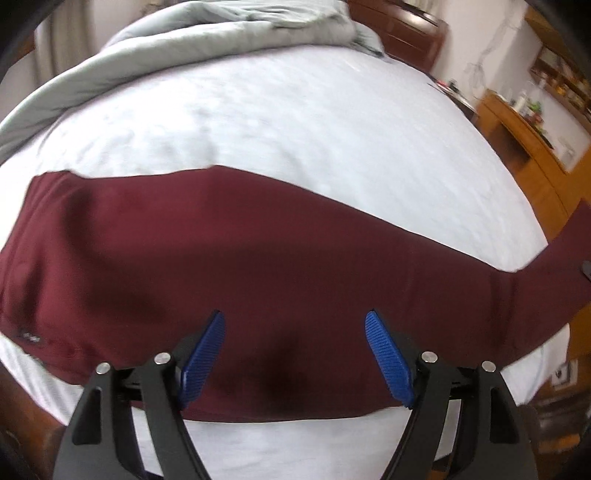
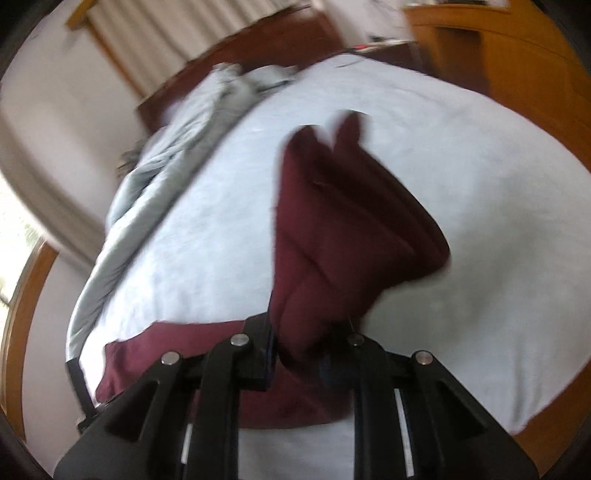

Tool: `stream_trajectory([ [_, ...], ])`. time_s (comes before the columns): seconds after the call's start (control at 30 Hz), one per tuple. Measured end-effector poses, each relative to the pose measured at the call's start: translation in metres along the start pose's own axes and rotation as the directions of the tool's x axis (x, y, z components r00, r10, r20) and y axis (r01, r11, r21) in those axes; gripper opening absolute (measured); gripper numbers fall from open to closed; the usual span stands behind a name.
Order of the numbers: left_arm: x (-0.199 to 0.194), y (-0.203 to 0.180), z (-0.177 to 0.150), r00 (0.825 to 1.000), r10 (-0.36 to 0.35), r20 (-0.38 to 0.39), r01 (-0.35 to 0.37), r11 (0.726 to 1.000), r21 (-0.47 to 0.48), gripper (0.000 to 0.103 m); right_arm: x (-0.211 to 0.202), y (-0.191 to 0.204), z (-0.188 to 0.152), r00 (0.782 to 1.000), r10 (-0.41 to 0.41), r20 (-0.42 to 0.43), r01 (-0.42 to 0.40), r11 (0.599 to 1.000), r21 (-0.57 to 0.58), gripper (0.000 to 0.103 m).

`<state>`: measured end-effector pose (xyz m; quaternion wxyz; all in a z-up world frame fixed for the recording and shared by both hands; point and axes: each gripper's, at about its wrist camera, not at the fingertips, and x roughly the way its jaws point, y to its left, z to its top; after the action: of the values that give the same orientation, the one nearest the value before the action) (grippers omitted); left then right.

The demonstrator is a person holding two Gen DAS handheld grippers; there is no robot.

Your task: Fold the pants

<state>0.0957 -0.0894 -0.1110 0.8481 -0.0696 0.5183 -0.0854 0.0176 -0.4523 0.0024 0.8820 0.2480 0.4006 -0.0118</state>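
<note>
Dark red pants (image 1: 229,251) lie flat across a bed with a white sheet (image 1: 295,122). My left gripper (image 1: 295,325) is open just above the pants' near edge, its blue pads (image 1: 205,358) spread wide with nothing between them. At the right of this view the leg end rises off the bed. In the right wrist view my right gripper (image 2: 310,343) is shut on the pants (image 2: 343,221) and holds the bunched leg end up above the sheet (image 2: 207,236). Its fingertips are buried in the cloth. The view is blurred.
A grey duvet (image 1: 177,40) lies bunched along the far side of the bed and also shows in the right wrist view (image 2: 173,155). A dark wooden headboard (image 1: 402,26) stands behind it. Wooden shelving (image 1: 524,140) stands to the right, beyond the bed edge.
</note>
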Motion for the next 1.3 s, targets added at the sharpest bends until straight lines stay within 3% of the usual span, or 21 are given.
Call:
stream_trajectory([
  [0.3, -0.015, 0.049, -0.004, 0.999, -0.049, 0.004, 0.049, 0.99, -0.136, 0.08, 0.051, 0.096, -0.03, 0.986, 0.104, -0.128, -0.119, 0.986, -0.115, 0.017],
  [0.63, -0.015, 0.071, 0.004, 0.991, -0.129, 0.017, 0.129, 0.958, -0.258, 0.08, 0.108, 0.179, -0.083, 0.938, 0.208, -0.277, -0.268, 0.942, -0.199, 0.017],
  [0.7, -0.017, 0.081, 0.002, 0.989, -0.146, 0.027, 0.147, 0.945, -0.292, 0.081, 0.119, 0.188, -0.094, 0.936, 0.183, -0.301, -0.259, 0.937, -0.234, 0.017],
  [0.77, -0.014, 0.087, 0.001, 0.987, -0.156, 0.022, 0.155, 0.937, -0.314, 0.081, 0.134, 0.197, -0.109, 0.937, 0.1, -0.336, -0.209, 0.928, -0.308, 0.017],
  [0.9, -0.006, 0.089, 0.002, 0.977, -0.213, 0.001, 0.2, 0.919, -0.341, 0.081, 0.147, 0.196, -0.129, 0.923, 0.054, -0.382, -0.2, 0.914, -0.353, 0.028],
  [0.93, -0.003, 0.087, 0.004, 0.969, -0.246, -0.009, 0.228, 0.909, -0.348, 0.081, 0.144, 0.194, -0.129, 0.918, 0.063, -0.393, -0.214, 0.911, -0.353, 0.036],
  [1.03, 0.01, 0.08, 0.008, 0.941, -0.334, -0.05, 0.292, 0.88, -0.374, 0.083, 0.14, 0.191, -0.132, 0.879, 0.144, -0.454, -0.303, 0.904, -0.301, 0.057],
  [1.1, 0.018, 0.076, 0.009, 0.923, -0.379, -0.074, 0.322, 0.861, -0.394, 0.083, 0.134, 0.188, -0.131, 0.82, 0.219, -0.528, -0.394, 0.886, -0.245, 0.069],
  [1.13, 0.022, 0.074, 0.009, 0.91, -0.407, -0.084, 0.343, 0.849, -0.403, 0.084, 0.128, 0.183, -0.131, 0.797, 0.251, -0.549, -0.427, 0.877, -0.219, 0.067],
  [1.2, 0.032, 0.072, 0.008, 0.892, -0.437, -0.12, 0.351, 0.834, -0.425, 0.086, 0.116, 0.173, -0.125, 0.81, 0.25, -0.53, -0.419, 0.879, -0.226, 0.065],
  [1.3, 0.043, 0.069, 0.004, 0.893, -0.421, -0.158, 0.323, 0.845, -0.427, 0.086, 0.092, 0.149, -0.108, 0.856, 0.237, -0.459, -0.373, 0.898, -0.232, 0.064],
])
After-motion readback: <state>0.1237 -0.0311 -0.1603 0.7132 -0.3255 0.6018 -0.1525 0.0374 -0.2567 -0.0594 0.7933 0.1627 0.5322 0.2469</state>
